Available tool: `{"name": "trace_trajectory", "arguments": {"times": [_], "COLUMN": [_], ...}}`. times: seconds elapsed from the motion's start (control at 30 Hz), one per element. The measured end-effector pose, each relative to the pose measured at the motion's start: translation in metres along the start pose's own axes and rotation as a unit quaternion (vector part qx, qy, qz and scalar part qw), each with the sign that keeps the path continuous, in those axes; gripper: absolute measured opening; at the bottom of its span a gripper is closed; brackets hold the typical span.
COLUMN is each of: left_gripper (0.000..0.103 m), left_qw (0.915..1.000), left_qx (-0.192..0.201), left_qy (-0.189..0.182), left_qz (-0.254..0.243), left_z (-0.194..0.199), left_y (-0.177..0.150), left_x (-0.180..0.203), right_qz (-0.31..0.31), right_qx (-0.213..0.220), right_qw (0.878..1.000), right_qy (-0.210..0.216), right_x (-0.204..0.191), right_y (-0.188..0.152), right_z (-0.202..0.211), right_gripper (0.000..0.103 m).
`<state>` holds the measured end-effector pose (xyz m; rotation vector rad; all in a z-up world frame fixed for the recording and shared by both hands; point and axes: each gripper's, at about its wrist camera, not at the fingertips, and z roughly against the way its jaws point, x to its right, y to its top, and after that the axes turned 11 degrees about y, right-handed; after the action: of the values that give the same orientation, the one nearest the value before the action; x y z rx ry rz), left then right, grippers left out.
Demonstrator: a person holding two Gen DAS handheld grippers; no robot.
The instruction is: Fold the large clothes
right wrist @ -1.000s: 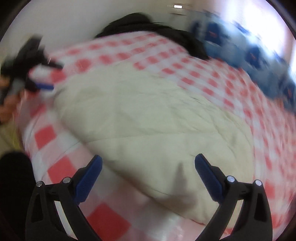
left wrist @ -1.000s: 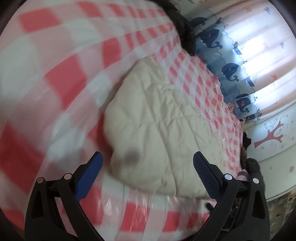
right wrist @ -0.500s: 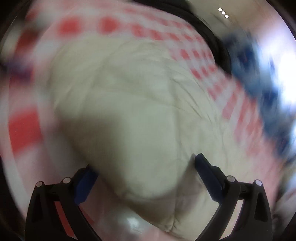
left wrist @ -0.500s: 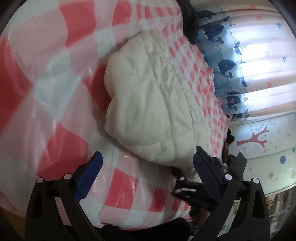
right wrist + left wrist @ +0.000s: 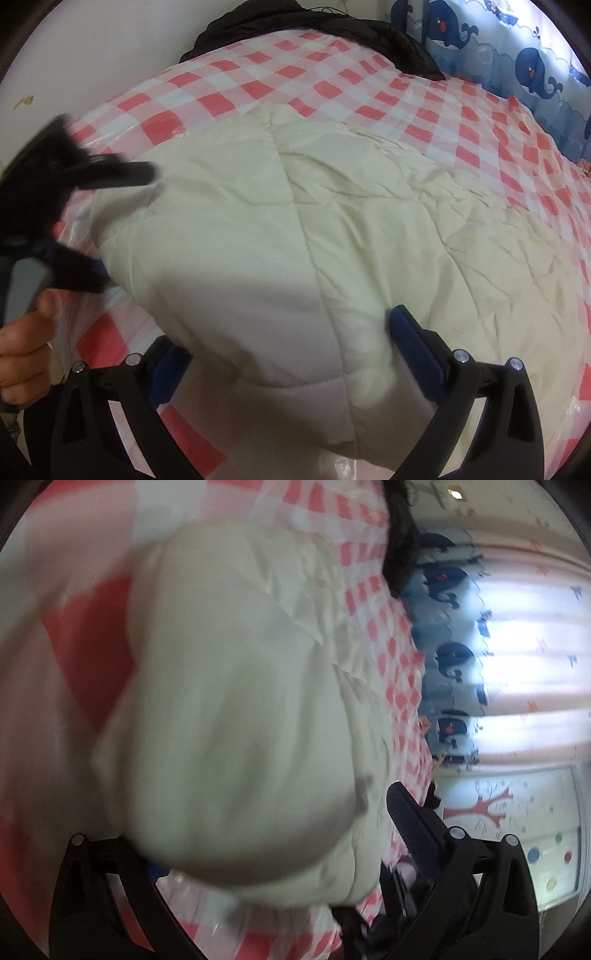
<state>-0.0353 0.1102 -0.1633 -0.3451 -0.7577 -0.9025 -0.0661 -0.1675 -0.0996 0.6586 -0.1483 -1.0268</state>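
Both grippers closed in on cream quilted garment [image 5: 332, 229], jaws spread.

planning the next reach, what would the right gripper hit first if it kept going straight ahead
The cream quilted padded garment: its near corner already bulges between the open right gripper, so contact looks immediate, though depth is unclear.

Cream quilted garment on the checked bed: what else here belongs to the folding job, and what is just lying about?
Job: cream quilted garment; left tongs; right tongs.
Lying about: black cloth heap; whale-print curtain; red-and-white checked plastic cover.
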Motion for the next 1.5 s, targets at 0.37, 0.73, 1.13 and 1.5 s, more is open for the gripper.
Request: {"name": "trace_trajectory", "arguments": {"times": [0.37, 0.73, 1.13, 1.5], "left_gripper": [0.095, 0.095, 0.095, 0.095], "left_qw": [0.9882, 0.9855, 0.9896, 0.9897], "left_qx": [0.115, 0.128, 0.117, 0.116], "left_qy": [0.081, 0.083, 0.067, 0.070], "left_qz": [-0.060, -0.074, -0.049, -0.045], "left_z": [0.001, 0.011, 0.012, 0.011], "left_y": [-0.012, -0.007, -0.007, -0.007], "left_x": [0.026, 0.022, 0.009, 0.007], "right_qz": [-0.270, -0.502, -0.469, -0.462], "right_qx": [0.080, 0.159, 0.199, 0.267], "right_qw": [0.933, 0.812, 0.827, 0.812], "right_qy": [0.223, 0.254, 0.238, 0.236], "right_x": [0.107, 0.205, 0.214, 0.219], "right_y": [-0.091, -0.184, -0.152, -0.158], "right_z": [0.112, 0.115, 0.107, 0.105], "right_gripper": [0.096, 0.096, 0.097, 0.097]}}
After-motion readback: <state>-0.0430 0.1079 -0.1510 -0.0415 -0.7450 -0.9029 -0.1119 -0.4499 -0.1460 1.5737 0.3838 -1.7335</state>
